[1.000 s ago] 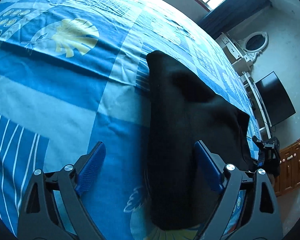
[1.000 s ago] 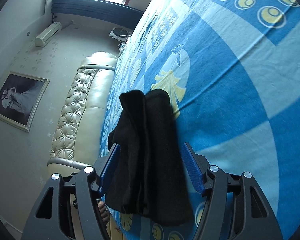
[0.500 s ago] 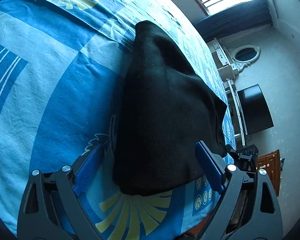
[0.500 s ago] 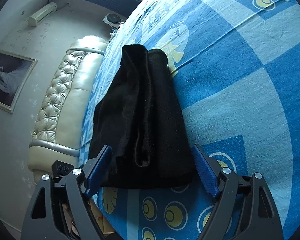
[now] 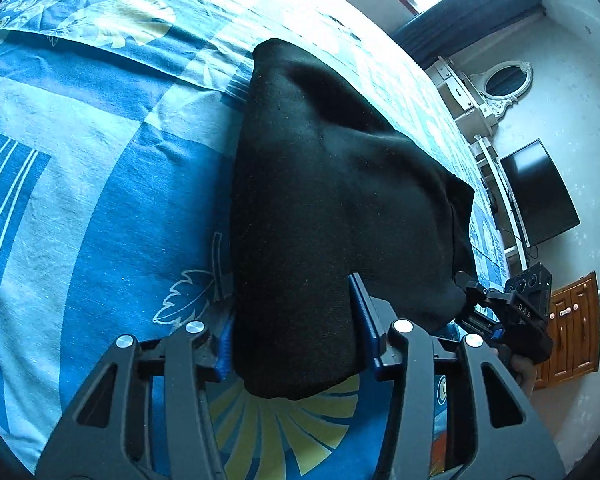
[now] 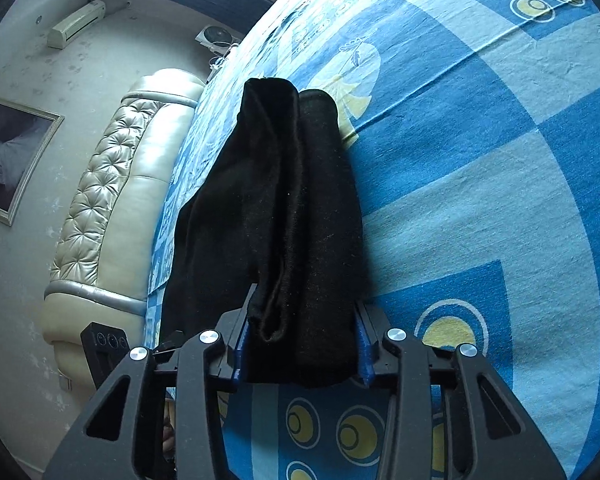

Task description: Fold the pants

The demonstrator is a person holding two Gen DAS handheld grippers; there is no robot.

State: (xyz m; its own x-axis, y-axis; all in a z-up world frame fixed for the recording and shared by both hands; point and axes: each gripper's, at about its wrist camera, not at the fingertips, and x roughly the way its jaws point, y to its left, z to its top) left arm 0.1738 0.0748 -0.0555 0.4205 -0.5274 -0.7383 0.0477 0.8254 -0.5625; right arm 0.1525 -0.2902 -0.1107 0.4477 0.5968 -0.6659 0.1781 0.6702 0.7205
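Two grippers: both at near end of folded black fleece pants, lower centre of each view.
Writing: "DAS" in pale letters on black right gripper, lower right of left view; otherwise none legible.
Left gripper: pointing steeply down, blue pads pressing pants' near edge, jaws closing on cloth.
Right gripper: angled down, jaws closing, pads squeezing bunched folds.
Pants: lying on blue patterned bedsheet, stretching toward upper centre.
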